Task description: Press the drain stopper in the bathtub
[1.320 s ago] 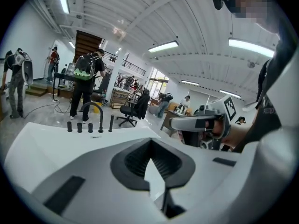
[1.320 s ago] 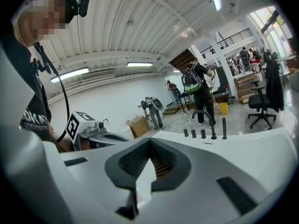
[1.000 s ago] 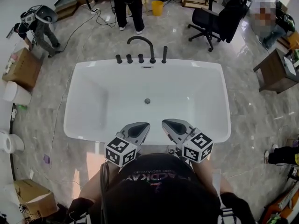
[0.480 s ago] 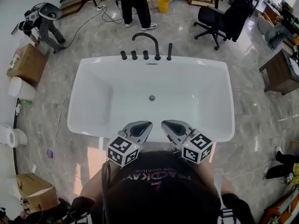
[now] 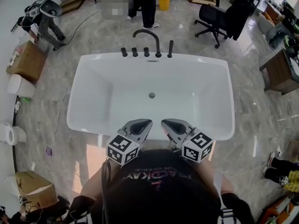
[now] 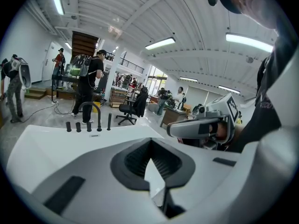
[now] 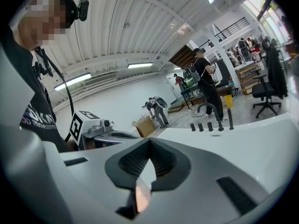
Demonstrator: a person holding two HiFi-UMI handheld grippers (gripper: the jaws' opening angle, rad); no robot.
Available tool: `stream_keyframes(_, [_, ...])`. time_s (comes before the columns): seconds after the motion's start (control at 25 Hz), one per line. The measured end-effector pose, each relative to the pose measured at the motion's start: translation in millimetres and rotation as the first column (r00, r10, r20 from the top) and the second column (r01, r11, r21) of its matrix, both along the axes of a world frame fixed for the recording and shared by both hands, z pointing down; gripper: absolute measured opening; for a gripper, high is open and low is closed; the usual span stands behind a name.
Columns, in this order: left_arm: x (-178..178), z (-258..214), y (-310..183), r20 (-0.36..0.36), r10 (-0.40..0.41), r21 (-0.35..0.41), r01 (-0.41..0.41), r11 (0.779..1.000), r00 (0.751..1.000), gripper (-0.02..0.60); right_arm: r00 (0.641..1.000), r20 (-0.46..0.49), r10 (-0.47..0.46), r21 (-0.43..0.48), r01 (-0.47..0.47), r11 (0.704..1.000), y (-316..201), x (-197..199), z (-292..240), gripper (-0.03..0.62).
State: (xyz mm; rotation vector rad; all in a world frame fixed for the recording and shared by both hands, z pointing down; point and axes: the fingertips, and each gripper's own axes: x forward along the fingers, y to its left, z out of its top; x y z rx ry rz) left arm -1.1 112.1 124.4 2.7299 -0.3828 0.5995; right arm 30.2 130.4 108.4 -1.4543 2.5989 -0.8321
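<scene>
The white bathtub [image 5: 88, 64] lies in front of me in the head view. Its small round drain stopper [image 5: 152, 95] sits in the middle of the tub floor. My left gripper [image 5: 145, 123] and right gripper [image 5: 166, 123] hover side by side over the tub's near rim, well short of the stopper. Both are shut with nothing held. In the left gripper view the jaws [image 6: 150, 141] meet at the tip, with the tub rim [image 6: 56, 134] beyond and the other gripper at the right. The right gripper view shows its own shut jaws [image 7: 149, 140].
A black arched faucet [image 5: 147, 38] and several black handles stand on the tub's far rim. Behind it a person [image 5: 145, 3] stands on the marble floor. An office chair [image 5: 222, 15] is at the back right, a wooden table [image 5: 280, 73] at the right and cardboard boxes [image 5: 23, 62] at the left.
The head view has shifted slightly, so the tub sits a little higher in the picture. The person behind the tub has moved. Both grippers keep their places and stay shut.
</scene>
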Motion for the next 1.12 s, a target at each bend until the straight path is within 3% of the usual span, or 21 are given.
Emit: stream_keyframes(1.12, [-3.9, -1.8, -0.8, 0.002, -0.012, -0.009, 0.012, 1.000, 1.000, 0.006, 1.000, 0.004, -0.008, -0.013, 0.008, 1.000, -1.8, -3.9, 1.3, 0.011])
